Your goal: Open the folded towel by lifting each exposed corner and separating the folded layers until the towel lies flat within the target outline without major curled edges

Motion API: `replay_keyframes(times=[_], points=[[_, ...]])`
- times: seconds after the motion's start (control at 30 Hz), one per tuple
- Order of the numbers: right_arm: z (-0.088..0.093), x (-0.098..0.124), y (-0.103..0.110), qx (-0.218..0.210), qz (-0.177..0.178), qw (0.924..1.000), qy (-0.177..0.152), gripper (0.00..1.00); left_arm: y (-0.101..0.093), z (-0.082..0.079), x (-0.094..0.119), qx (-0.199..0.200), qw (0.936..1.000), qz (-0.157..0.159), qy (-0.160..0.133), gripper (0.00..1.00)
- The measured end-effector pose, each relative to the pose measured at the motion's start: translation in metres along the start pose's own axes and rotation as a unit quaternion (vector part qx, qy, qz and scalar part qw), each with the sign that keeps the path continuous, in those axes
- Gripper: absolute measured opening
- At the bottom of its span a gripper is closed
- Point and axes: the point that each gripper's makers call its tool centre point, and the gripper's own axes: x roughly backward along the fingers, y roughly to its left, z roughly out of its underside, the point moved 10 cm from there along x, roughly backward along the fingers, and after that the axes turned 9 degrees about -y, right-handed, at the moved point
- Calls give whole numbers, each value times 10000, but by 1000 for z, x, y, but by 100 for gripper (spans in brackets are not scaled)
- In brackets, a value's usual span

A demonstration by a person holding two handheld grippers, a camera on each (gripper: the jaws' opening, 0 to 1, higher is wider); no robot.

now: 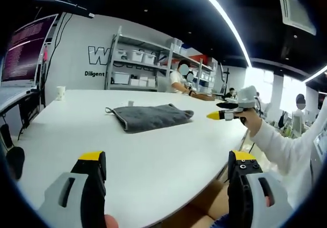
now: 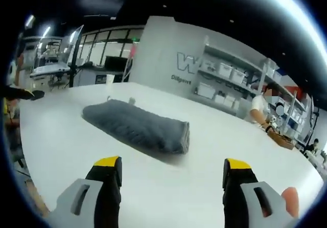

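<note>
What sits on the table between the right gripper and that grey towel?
Nothing: in the right gripper view, only bare white table separates the open right gripper from the folded towel.

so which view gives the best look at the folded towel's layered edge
The right gripper view: the towel lies close, its stacked fold end facing the camera. In the left gripper view the towel sits farther off on the white table, flatter, its layers hard to tell apart.

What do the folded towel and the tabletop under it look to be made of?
The grey towel looks like soft, matte terry or microfibre cloth: fuzzy nap, rounded folds, layered edge at one end. The table looks like smooth white laminate or painted board, with a faint sheen; the exact material can't be told.
</note>
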Motion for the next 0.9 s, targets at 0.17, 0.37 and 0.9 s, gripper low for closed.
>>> replay_keyframes(times=[0.17,0.37,0.9], points=[[0,20,7,-283,9,9996,74,95,-9,2,-5,13,9999,108,41,99],[-1,44,9,-637,-144,9978,129,99,-15,2,-11,-15,9999,56,131,99],[-21,83,-10,-777,-142,9967,-168,99,-36,4,-39,-110,9993,210,293,99]])
